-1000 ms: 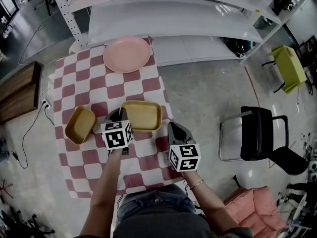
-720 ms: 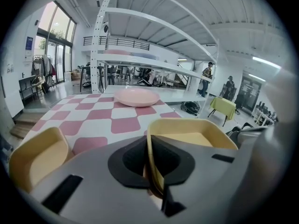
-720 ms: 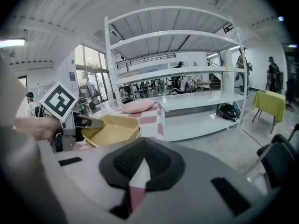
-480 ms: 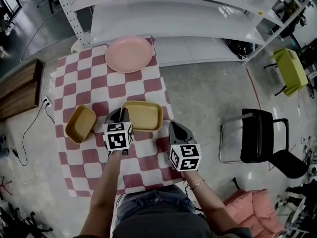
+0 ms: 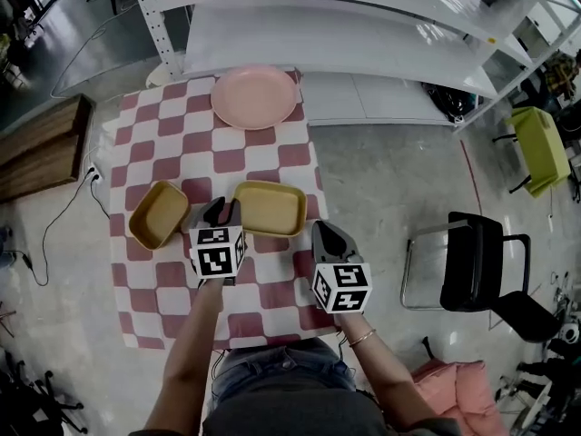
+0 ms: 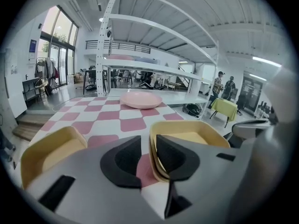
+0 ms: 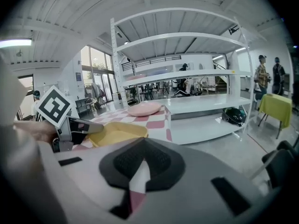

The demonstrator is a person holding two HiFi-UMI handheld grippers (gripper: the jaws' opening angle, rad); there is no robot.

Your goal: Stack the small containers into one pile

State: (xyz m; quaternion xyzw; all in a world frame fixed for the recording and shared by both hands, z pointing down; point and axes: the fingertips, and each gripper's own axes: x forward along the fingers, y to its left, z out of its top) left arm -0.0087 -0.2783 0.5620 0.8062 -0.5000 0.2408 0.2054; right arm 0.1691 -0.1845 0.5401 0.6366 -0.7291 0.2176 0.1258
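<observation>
Seen from above, my left gripper [image 5: 223, 214] hides the near corner of the right yellow tub [image 5: 270, 208]. Only its own camera shows the jaws slightly apart, astride that rim. Two tubs in all, the left yellow tub [image 5: 159, 214] apart on the checked table [image 5: 272, 157], one pink plate [image 5: 254, 97] beyond; my right gripper [image 7: 142, 164] is closed, empty.

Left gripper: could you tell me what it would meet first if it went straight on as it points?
Probably the right-hand yellow container: the left gripper has its open jaws astride that container's near rim already, so that wall comes first.
</observation>
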